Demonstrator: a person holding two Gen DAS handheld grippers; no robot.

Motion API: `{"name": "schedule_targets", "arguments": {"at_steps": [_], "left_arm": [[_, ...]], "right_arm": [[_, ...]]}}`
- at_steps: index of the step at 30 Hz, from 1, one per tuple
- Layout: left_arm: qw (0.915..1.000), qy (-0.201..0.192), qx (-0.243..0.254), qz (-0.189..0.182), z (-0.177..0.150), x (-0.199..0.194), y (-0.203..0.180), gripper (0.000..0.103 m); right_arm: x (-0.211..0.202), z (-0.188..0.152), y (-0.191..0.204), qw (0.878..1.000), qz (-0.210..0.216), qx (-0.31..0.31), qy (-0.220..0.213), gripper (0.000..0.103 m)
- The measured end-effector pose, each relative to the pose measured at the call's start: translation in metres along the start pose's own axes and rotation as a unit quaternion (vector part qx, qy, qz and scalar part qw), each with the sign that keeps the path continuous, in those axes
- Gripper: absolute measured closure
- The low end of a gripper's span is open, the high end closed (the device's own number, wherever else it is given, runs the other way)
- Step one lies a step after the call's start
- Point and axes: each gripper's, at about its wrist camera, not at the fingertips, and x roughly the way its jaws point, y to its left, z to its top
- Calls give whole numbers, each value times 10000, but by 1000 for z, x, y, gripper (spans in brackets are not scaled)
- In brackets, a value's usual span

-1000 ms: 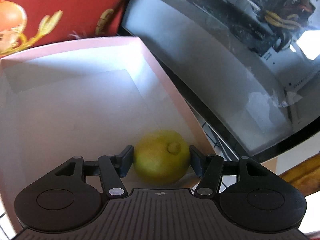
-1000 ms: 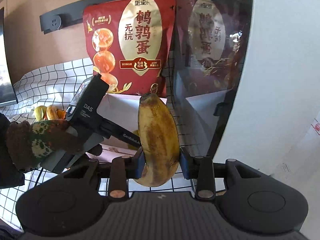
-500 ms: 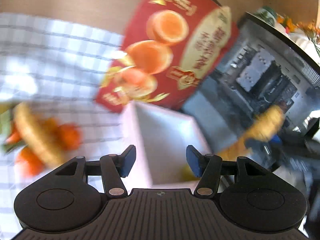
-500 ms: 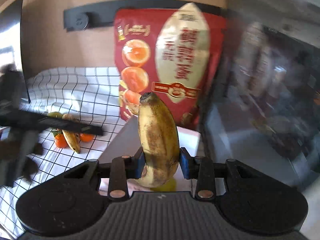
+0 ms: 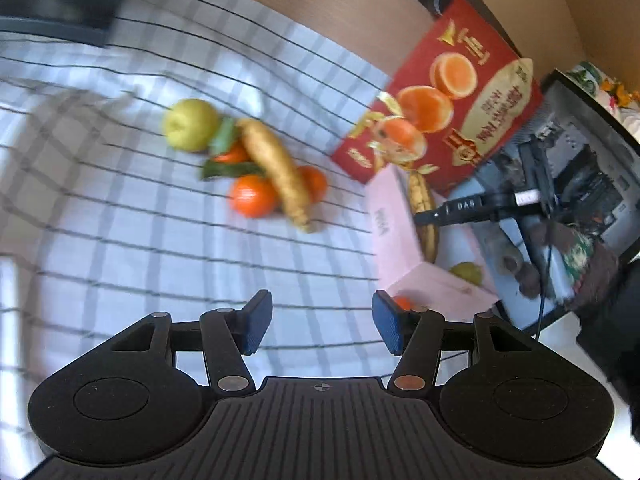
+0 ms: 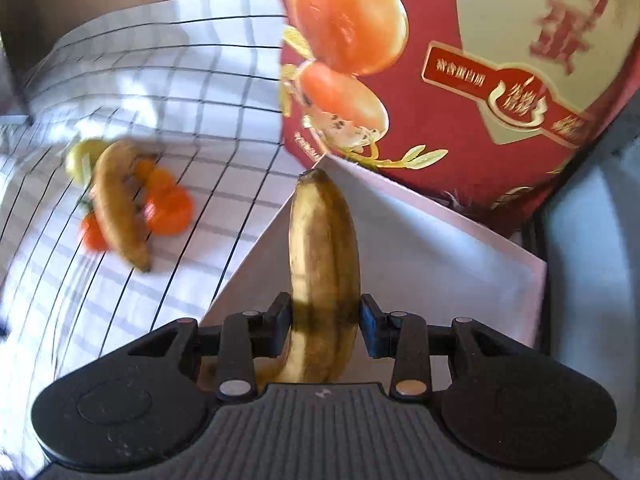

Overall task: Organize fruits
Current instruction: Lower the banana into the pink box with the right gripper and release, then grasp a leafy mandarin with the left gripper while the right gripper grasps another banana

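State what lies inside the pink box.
The left wrist view shows a yellow-green fruit on the floor of the pink box, and the right gripper holding a banana over it. The box wall hides the rest.

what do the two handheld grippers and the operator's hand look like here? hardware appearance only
Both grippers, left and right, look the same: matte black ribbed body, two round black side housings, black linkage arms with silver and copper rivets, blue finger pads. From the left view, the right unit shows a black bar marked "DAS", a white tag and a thin black cable. The hand wears a brown knit glove with a green-patterned cuff.
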Motion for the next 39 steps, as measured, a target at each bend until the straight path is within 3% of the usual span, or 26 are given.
{"name": "schedule_targets", "arguments": {"at_steps": [4,8,12,18,21,25,27,30,34,39], "left_arm": [[9997,-71,-124,198,-7,-15,20,43],[9993,-51,-283,236,-6,-9,31,43],[9995,-17,-186,253,2,4,25,43],[9985,46,23,537,20,35,9,43],[9965,-42,346,759,35,53,2,43],[9852,-218,1387,981,58,79,-10,43],[9769,-176,1829,1096,67,95,-12,43],[9693,15,2135,1219,75,120,-9,43],[9743,285,1945,1103,80,144,1,43],[9800,280,1643,1086,81,152,10,39]], "right_arm": [[23,4,-3,9993,25,287,225,68],[18,1,-6,9979,232,594,121,67],[-18,-5,1,9975,148,561,-402,57],[-78,-56,36,9925,-131,139,-1208,43],[-90,-91,62,9893,-312,-93,-1424,42],[-93,-133,94,9831,-675,-233,-1688,39],[-93,-151,108,9820,-767,-202,-1713,39],[-87,-171,118,9859,-560,-10,-1574,39],[-84,-187,117,9891,-500,245,-1365,39],[-80,-195,105,9909,-438,490,-1176,39]]}}
